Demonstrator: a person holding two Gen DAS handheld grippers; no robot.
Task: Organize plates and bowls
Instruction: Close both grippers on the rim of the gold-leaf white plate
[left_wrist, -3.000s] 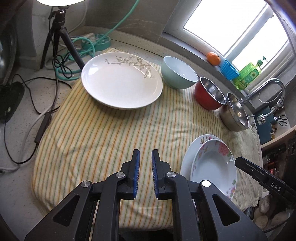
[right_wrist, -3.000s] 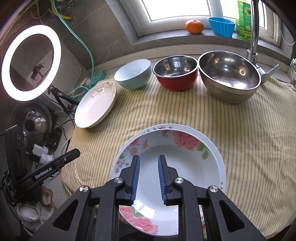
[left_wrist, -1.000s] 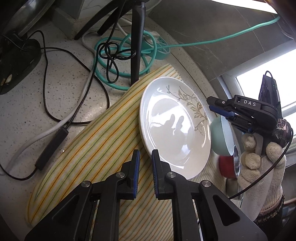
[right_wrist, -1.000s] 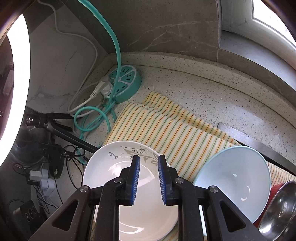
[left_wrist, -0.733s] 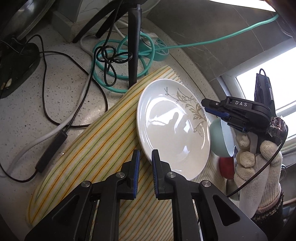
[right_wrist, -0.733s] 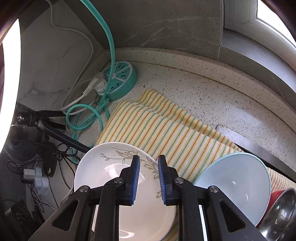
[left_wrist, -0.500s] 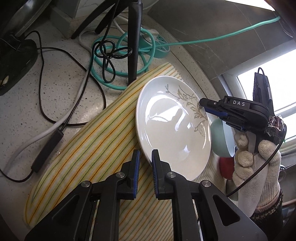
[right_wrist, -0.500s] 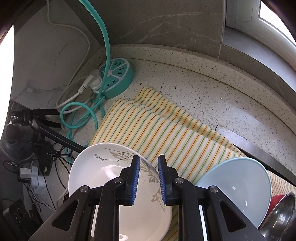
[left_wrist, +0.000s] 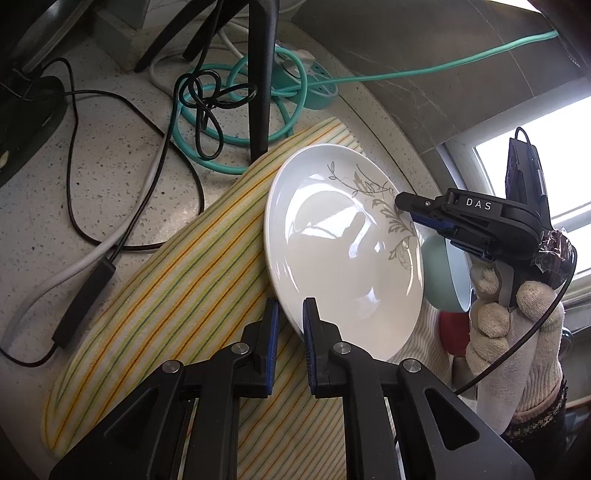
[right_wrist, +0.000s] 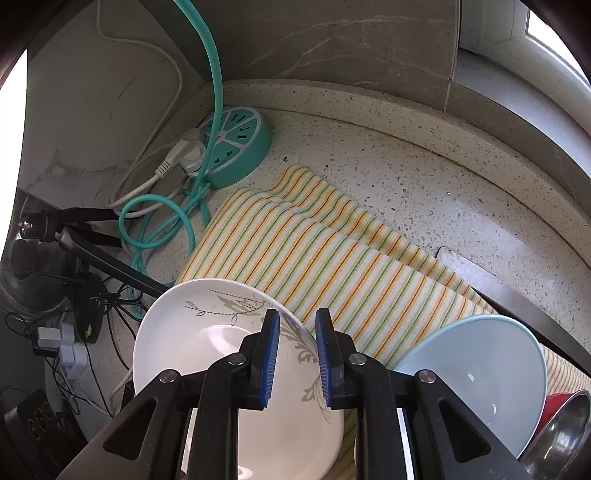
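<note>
Tilted up since a second ago, when it lay flatter on the cloth, the round white glazed plate with a grey leaf pattern (left_wrist: 343, 258) now stands with its far edge raised off the yellow-striped cloth (left_wrist: 177, 295) on the speckled stone counter (left_wrist: 110, 162). Nearest the lens, the left tool (left_wrist: 290, 321) is nearly closed, its blue pads pinching the plate's near rim. Across the plate, the right tool (right_wrist: 293, 350), held in a hand in a white knit glove (left_wrist: 513, 325), is closed to a narrow gap over the patterned far rim, which runs between its pads. Just beside the plate sits a pale blue ceramic bowl (right_wrist: 476, 365), with a red bowl with a steel lining (right_wrist: 561, 406) touching its far side. Farther off lie a teal round power strip (right_wrist: 236, 147) and a black tripod leg (left_wrist: 260, 81). Glazed ceramic of this kind is likely stiff, fairly heavy, slick and breakable; opposite rim grips look the surest hold, as a one-sided pinch could let it slip or swing.
</note>
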